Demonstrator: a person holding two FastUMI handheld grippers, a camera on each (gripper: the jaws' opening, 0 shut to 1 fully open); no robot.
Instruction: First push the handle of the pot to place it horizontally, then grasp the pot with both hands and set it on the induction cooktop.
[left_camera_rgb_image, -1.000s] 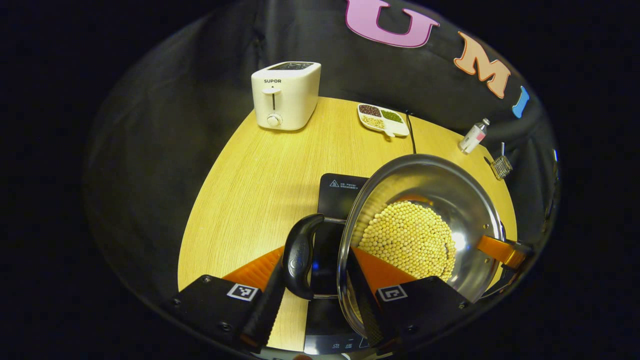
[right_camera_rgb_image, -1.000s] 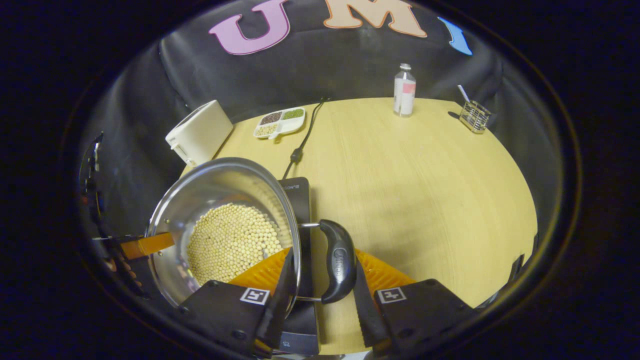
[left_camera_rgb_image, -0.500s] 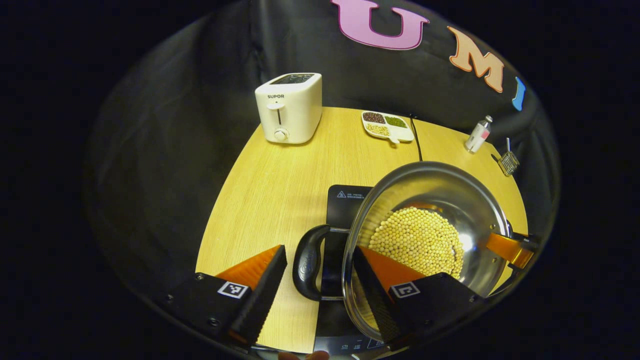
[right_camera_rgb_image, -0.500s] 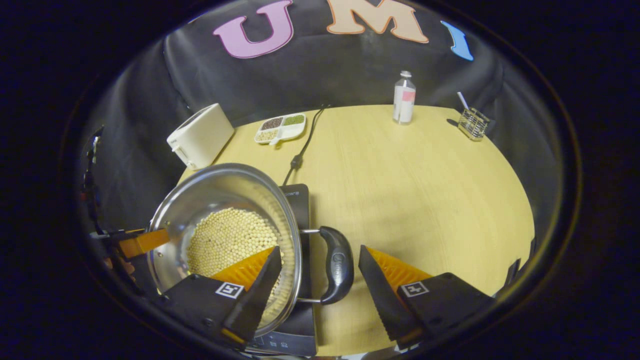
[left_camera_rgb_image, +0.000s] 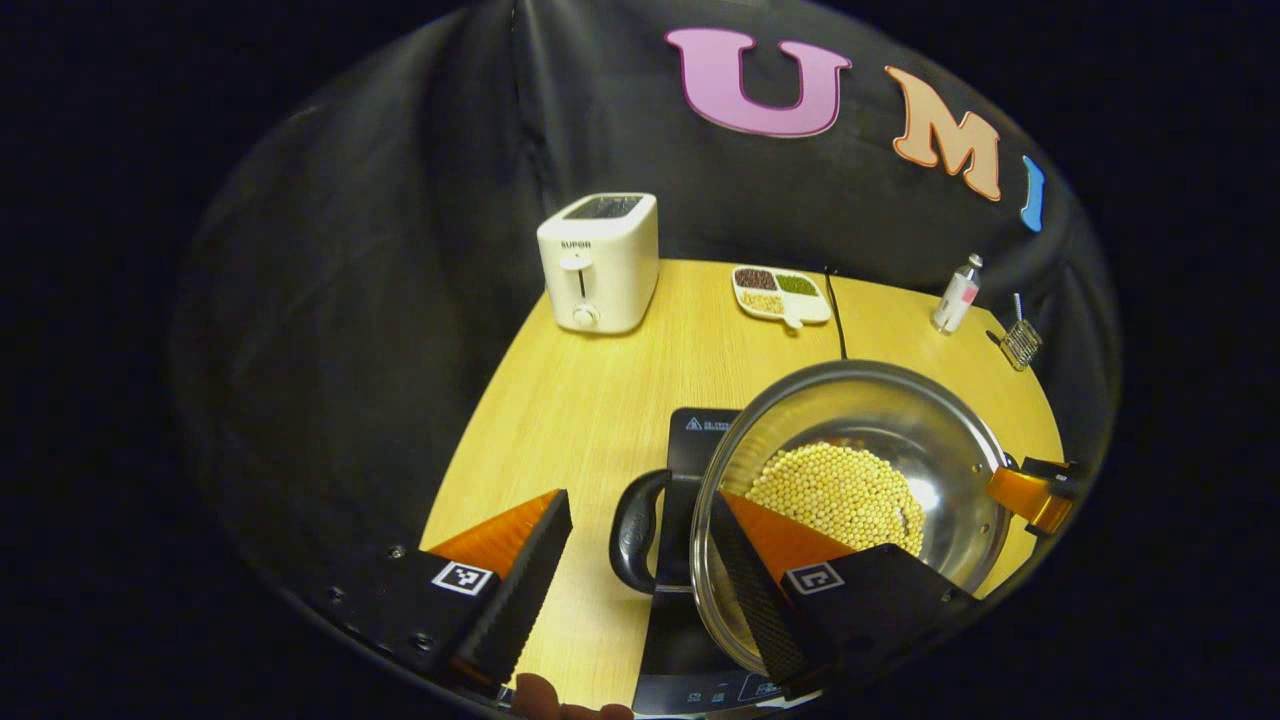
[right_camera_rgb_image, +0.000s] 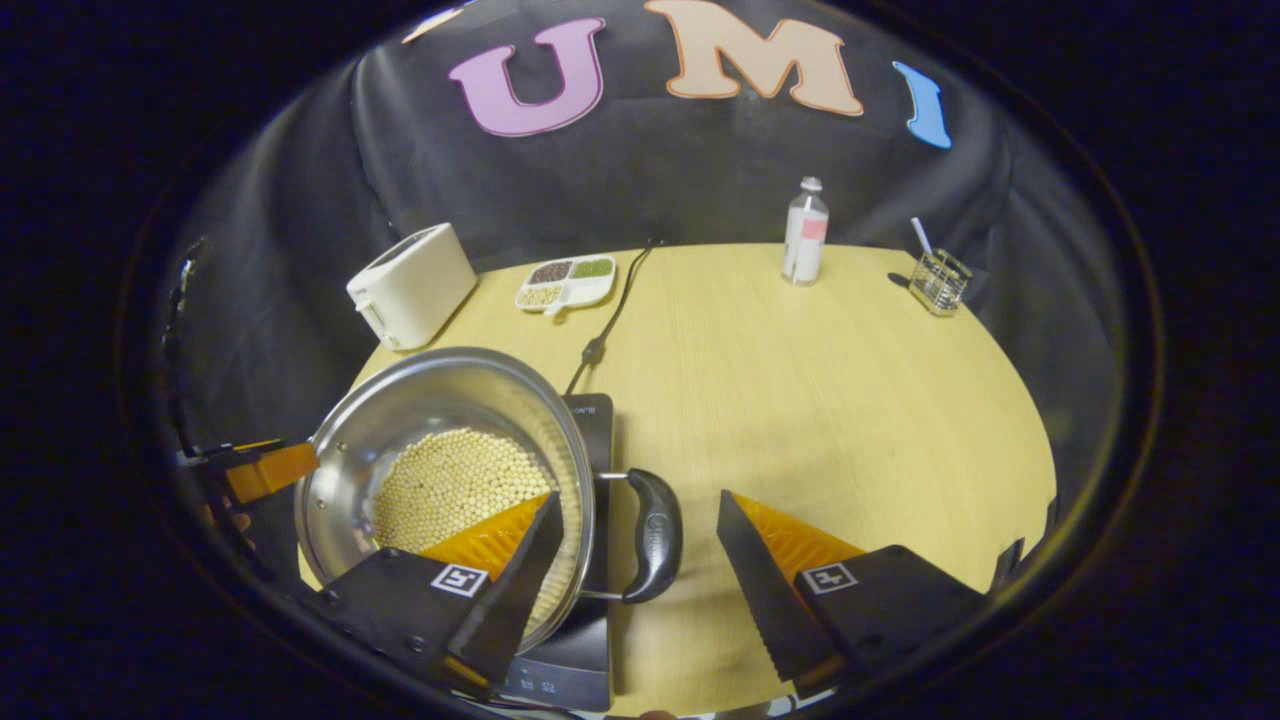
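Note:
A steel pot (left_camera_rgb_image: 860, 410) holding yellow beans (left_camera_rgb_image: 840, 490) stands on the black induction cooktop (left_camera_rgb_image: 705, 430). Its two black loop handles point out sideways. In the left gripper view, my left gripper (left_camera_rgb_image: 638, 494) is open, its fingers on either side of the near handle (left_camera_rgb_image: 632, 530) without touching it. In the right gripper view, the pot (right_camera_rgb_image: 430, 400) sits on the cooktop (right_camera_rgb_image: 598, 420). My right gripper (right_camera_rgb_image: 638, 497) is open around the other handle (right_camera_rgb_image: 652, 535), apart from it. Each view shows the opposite gripper beyond the pot's far rim (left_camera_rgb_image: 1030, 497) (right_camera_rgb_image: 265, 470).
On the round wooden table (right_camera_rgb_image: 820, 380) stand a white toaster (left_camera_rgb_image: 600, 260), a divided dish of beans (left_camera_rgb_image: 780, 293), a small bottle (right_camera_rgb_image: 805, 232) and a wire holder (right_camera_rgb_image: 940, 280). The cooktop's cord (right_camera_rgb_image: 610, 315) runs toward the back. Black cloth surrounds the table.
Both grippers have opened off the pot's handles and drawn back a little. The pot stays on the cooktop.

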